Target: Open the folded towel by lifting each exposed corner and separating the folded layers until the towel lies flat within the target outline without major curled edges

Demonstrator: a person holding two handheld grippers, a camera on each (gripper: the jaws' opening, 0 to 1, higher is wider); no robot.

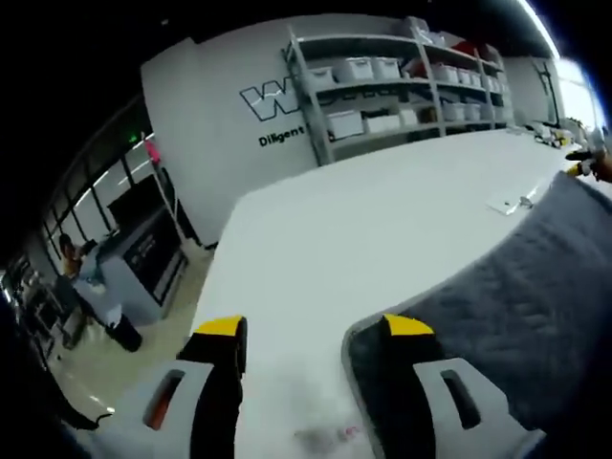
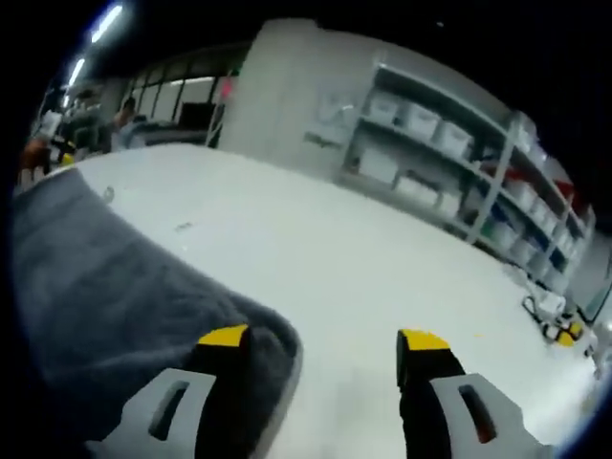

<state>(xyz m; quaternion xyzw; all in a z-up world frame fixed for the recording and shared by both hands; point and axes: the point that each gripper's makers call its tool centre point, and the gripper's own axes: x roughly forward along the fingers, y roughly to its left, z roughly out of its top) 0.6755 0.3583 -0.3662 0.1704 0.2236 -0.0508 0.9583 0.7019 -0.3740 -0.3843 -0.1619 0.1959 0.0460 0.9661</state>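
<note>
Left gripper: the black two-jaw left gripper with yellow tips (image 1: 316, 330) sits low over the table with its jaws spread wide and nothing between them; bare table shows in the gap.
Left jaw relation: the right-hand jaw lies over a rounded corner of the towel, while the other jaw stands on the table side, clear of the cloth. Whether the jaw touches the cloth cannot be told.
Towel: the dark grey fluffy terry towel (image 1: 521, 306) spreads away to the right of the left gripper view, its pale hemmed edge curving round the corner by the jaw.
Table: the broad white flat table (image 1: 363, 229) carries the towel; a small clear packet (image 1: 516, 202) lies beyond the towel's far edge.
Towel from the right: in the right gripper view the same towel (image 2: 105, 296) fills the left side, its long run heading away to the far left.
Right gripper: the matching black right gripper with yellow tips (image 2: 325, 339) also stands open and empty; its left-hand jaw overlaps another rounded towel corner, and the other jaw is over white table.
Judgement: each gripper is about equally near its own corner, with the cloth lying inboard between the two, so the coming move likely turns on closing over the corner hems.
Backdrop: grey metal shelving with white bins (image 2: 449, 163) lines the far wall.
</note>
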